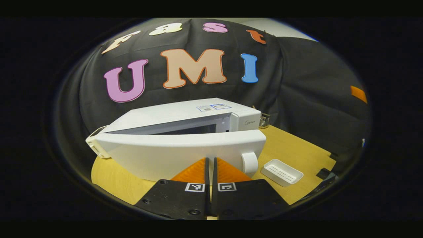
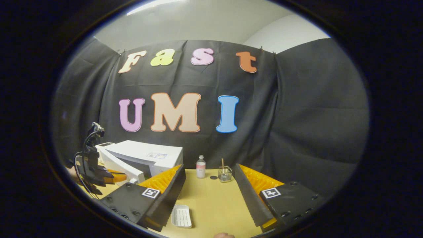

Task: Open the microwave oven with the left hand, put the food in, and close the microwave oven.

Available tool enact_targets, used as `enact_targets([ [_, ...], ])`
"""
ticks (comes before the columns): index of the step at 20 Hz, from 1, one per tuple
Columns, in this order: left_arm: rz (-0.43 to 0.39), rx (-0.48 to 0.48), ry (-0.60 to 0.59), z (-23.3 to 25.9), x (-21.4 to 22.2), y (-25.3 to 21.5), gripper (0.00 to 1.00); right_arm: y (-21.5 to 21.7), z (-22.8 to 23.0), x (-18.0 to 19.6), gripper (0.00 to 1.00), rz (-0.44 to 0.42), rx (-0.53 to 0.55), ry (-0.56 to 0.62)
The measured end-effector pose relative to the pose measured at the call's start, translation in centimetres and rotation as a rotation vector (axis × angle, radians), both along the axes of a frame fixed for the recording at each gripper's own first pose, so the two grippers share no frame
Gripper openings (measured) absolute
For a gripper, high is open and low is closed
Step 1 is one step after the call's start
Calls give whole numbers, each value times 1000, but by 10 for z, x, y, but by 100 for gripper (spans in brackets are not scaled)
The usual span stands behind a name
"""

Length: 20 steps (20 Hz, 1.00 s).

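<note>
White microwave [image 1: 185, 132], door [image 1: 178, 155] ajar, left gripper [image 1: 210, 165] fingers together against it; right gripper [image 2: 208, 185] fingers apart over a white tray [image 2: 181, 216].

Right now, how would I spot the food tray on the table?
Start at the white microwave on the wooden table, with its door swung partly open. Just beyond the door's free end lies the white tray: shallow, rectangular, ribbed inside, unlike the upright bottle and glass jar farther back.
</note>
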State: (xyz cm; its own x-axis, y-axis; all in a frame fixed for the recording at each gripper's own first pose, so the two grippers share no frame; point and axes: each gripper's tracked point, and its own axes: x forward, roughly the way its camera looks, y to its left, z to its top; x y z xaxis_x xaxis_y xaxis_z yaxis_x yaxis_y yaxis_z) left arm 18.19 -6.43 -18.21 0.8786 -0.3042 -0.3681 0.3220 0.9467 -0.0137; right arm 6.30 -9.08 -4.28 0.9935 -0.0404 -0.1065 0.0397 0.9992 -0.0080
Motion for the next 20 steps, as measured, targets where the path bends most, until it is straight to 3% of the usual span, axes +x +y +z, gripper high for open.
enact_targets([
  [16, 28, -8, 1, 1, 60, -22, 0, -13, 0, -1, 96, -14, 0, -10],
  [20, -26, -22, 15, 0, 66, -43, 2, -17, -3, -2, 96, -25, 15, -7],
])
